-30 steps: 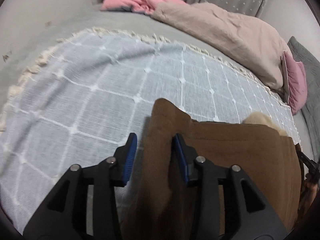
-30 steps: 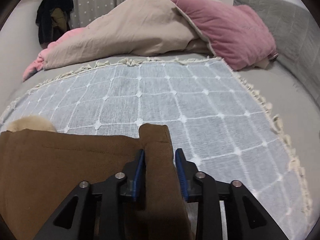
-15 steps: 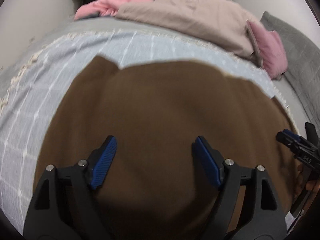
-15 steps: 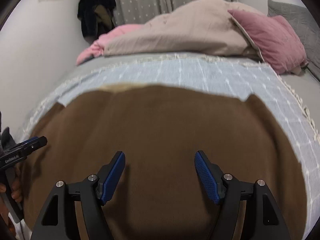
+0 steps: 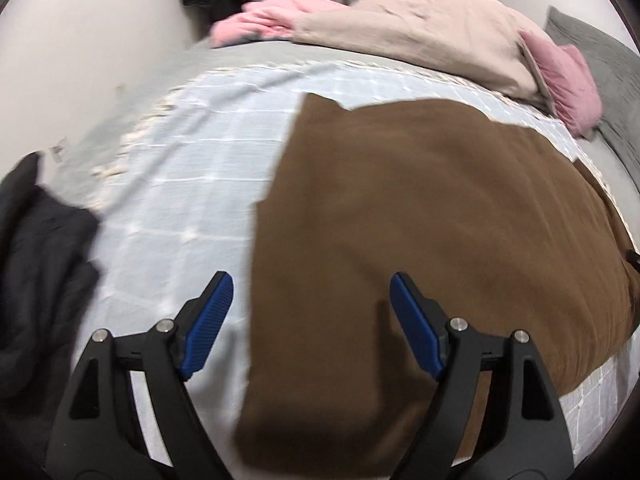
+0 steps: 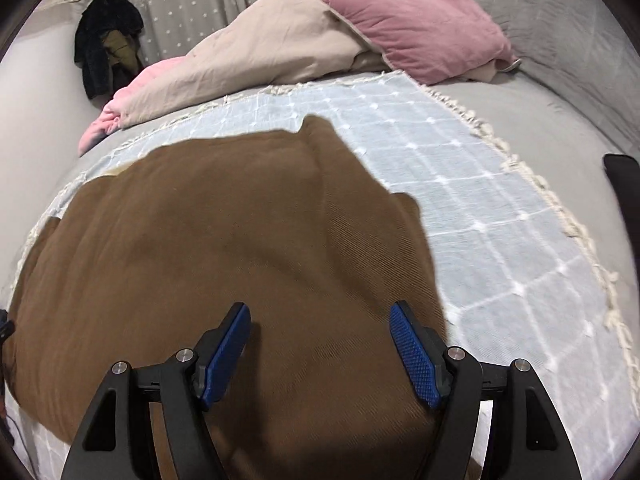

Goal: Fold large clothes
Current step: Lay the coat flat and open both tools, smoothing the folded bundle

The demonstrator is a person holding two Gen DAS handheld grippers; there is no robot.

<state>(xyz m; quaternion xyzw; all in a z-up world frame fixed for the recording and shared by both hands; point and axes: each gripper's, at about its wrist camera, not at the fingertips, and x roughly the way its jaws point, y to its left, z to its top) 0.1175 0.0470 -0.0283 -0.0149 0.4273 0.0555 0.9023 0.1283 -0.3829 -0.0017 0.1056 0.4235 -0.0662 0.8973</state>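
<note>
With the brown garment (image 5: 420, 232) lying flat on the checked blue throw (image 5: 192, 168), both the left gripper (image 5: 310, 320) and right gripper (image 6: 320, 354) hover wide and empty, likely between folds, needing fresh grips on an edge.

garment (image 5: 420, 216) brown | throw (image 6: 480, 200) lt blue, wht grid | pillow (image 6: 420, 28) pink | duvet (image 6: 260, 52) beige

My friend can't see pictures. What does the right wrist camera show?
A big brown garment lies spread on a light blue checked blanket on a bed, and the open right gripper hovers over its near edge, holding nothing. Behind lie a beige duvet, a pink pillow and a grey pillow.
</note>
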